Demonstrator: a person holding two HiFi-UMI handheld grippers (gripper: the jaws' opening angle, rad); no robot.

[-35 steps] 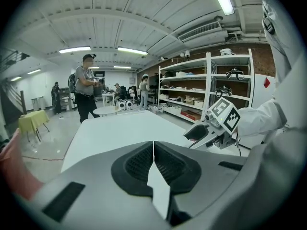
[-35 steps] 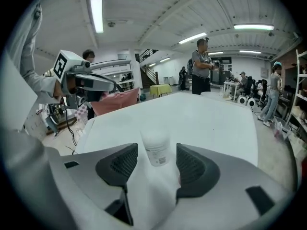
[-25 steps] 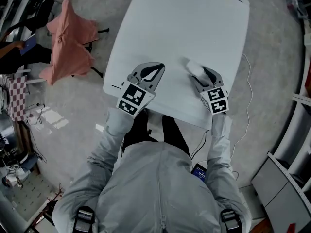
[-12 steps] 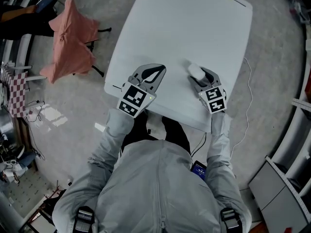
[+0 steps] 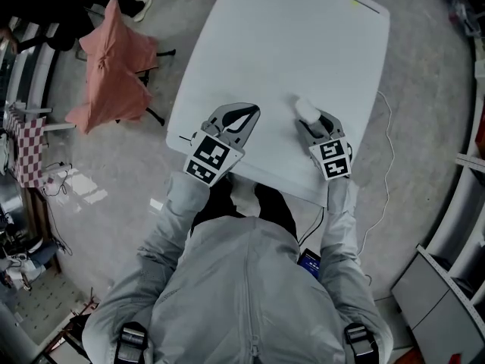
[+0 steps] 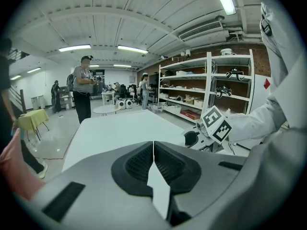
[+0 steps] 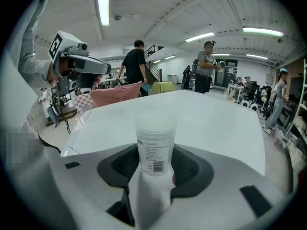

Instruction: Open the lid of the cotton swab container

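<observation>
The cotton swab container (image 5: 306, 109), a clear plastic cup with its lid on and a barcode label (image 7: 155, 147), stands upright on the white table (image 5: 288, 44) near the front right edge. My right gripper (image 5: 309, 120) reaches around it, and in the right gripper view (image 7: 154, 170) the jaws are closing with the container between them, the dark pads close beside its lower sides. My left gripper (image 5: 251, 113) rests on the table to the left, apart from the container. Its jaws (image 6: 153, 145) are shut with nothing between them.
A pink cloth (image 5: 114, 67) hangs over a stand on the floor left of the table. A white cable (image 5: 385, 165) trails off the table's right side. Shelving (image 6: 211, 85) and several people (image 7: 136, 63) stand farther off in the room.
The head view has shifted slightly. Both grippers stay where they were, the right one still around the container.
</observation>
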